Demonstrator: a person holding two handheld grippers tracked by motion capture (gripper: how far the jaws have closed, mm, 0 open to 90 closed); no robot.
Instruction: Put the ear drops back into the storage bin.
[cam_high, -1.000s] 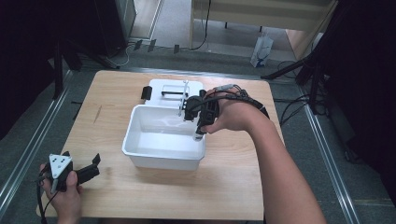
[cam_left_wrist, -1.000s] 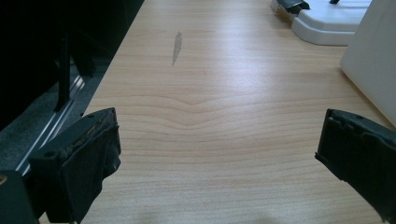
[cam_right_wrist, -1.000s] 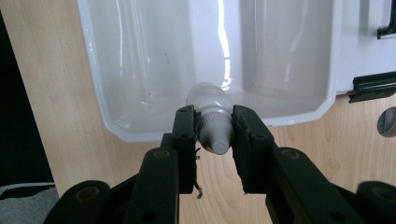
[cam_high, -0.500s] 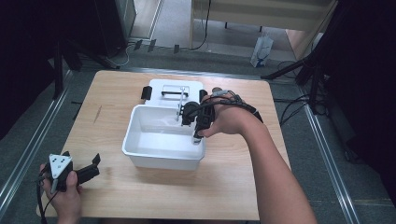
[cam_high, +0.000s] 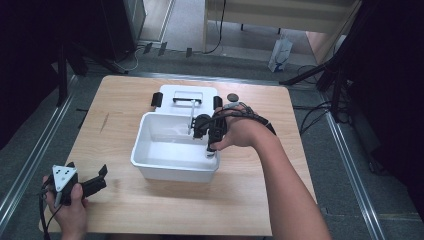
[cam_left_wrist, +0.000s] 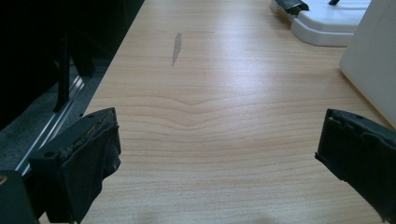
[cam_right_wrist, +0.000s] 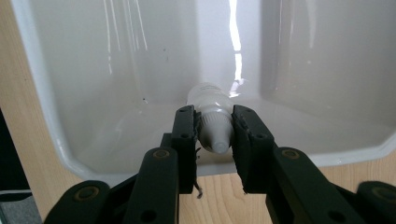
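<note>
A white plastic bin (cam_high: 150, 160) sits mid-table. My right gripper (cam_high: 211, 150) reaches down over the bin's right side, shut on a small white squeeze bottle (cam_right_wrist: 212, 116). The bottle hangs inside the bin (cam_right_wrist: 60, 140) with its capped nozzle pointing toward the camera. My left gripper (cam_high: 92, 184) rests low at the table's front left corner, its jaws spread wide over bare wood with nothing between the fingers (cam_left_wrist: 88, 158).
The bin's white lid (cam_high: 185, 95) with black latches and handle lies flat behind the bin. A small dark round object (cam_high: 232, 97) lies right of the lid. The wooden table (cam_high: 250, 200) has metal rails along both sides.
My right gripper has shifted slightly left and lower over the bin's right side, carrying the bottle. The left gripper has stayed put.
</note>
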